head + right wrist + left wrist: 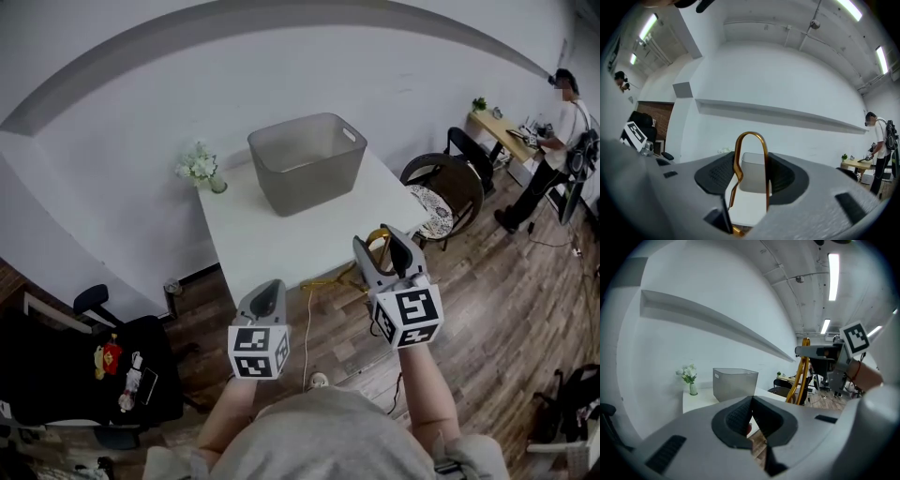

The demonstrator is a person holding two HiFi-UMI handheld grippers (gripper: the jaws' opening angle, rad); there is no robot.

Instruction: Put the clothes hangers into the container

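**Hanger in hand, short of the container**

The right gripper (751, 173) was pinching the hook of a gold wire clothes hanger (750, 134), both pads bearing on the wire; the rest of the hanger hung below the jaws. The left gripper (751, 405) had its jaws pressed together with nothing between them. Both were held at the near edge of the white table (272, 248). The grey plastic container (309, 178) stood at the table's far end, well apart from the hanger and, as far as could be seen, empty. A small vase of flowers (202, 167) stood just beside it.

In my judgement, the carry should clear the near rim with the dangling body first. Release should come only once the hanger is over the opening.
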